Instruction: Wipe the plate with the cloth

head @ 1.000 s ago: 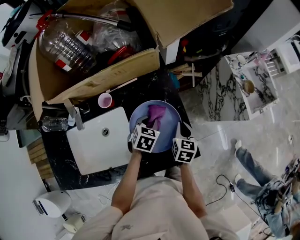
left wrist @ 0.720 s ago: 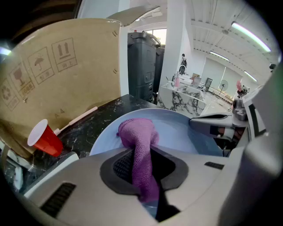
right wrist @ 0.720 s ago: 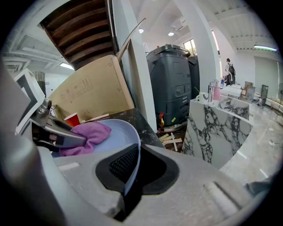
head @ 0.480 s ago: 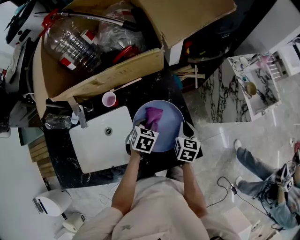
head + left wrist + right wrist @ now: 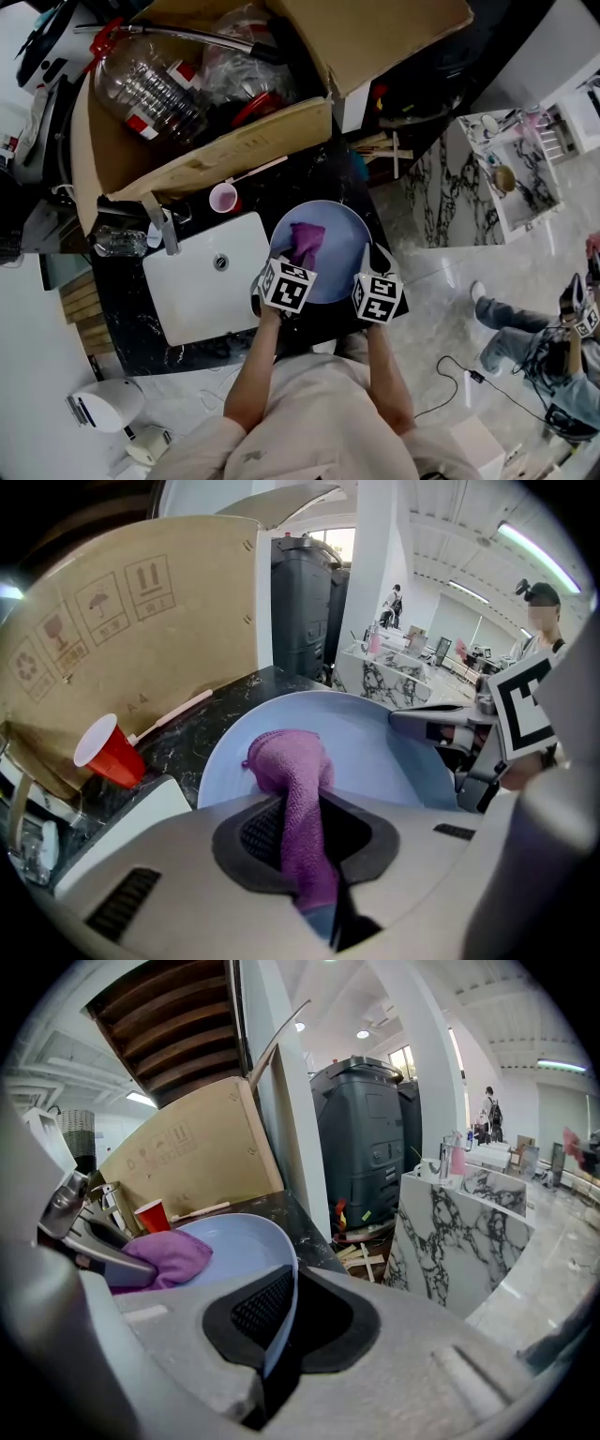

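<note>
A pale blue plate is held over the dark counter, right of the white sink. My right gripper is shut on the plate's right rim. A purple cloth lies bunched on the plate, and my left gripper is shut on its near end. In the left gripper view the cloth rests on the plate, with the right gripper's fingers at the plate's right edge. The right gripper view shows the cloth on the plate.
A white sink with a tap sits left of the plate. A red cup stands by a big cardboard box holding a large clear bottle. The counter ends right of the plate above a marble floor. A person is at the lower right.
The cloth and left gripper have shifted slightly across the plate. The view has drifted a little. The person at the lower right has moved.
</note>
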A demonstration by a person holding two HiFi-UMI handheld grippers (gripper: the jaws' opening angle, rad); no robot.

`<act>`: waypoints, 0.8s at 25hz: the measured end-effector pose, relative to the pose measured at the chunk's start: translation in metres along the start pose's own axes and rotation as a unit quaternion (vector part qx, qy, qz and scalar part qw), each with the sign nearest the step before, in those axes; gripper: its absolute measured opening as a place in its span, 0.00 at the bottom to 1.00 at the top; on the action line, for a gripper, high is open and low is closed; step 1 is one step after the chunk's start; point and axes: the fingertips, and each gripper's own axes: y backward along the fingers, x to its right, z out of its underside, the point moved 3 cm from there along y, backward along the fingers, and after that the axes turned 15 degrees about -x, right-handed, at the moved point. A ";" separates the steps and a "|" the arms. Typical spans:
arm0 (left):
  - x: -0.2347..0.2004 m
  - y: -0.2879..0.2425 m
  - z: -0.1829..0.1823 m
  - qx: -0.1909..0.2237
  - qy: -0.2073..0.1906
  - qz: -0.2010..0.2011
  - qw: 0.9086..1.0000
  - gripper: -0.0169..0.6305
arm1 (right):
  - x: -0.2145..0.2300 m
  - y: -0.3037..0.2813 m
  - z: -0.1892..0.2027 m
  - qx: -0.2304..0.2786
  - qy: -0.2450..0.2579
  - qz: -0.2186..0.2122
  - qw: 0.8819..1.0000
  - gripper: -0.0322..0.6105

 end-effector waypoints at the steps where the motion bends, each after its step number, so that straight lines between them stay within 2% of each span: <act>1: 0.002 0.000 0.001 -0.001 -0.001 0.001 1.000 0.12 | 0.000 0.000 0.000 0.000 0.000 0.000 1.000 0.09; 20: 0.045 0.002 0.004 0.001 -0.039 0.037 0.999 0.12 | -0.001 0.002 -0.001 0.006 0.004 0.007 1.000 0.09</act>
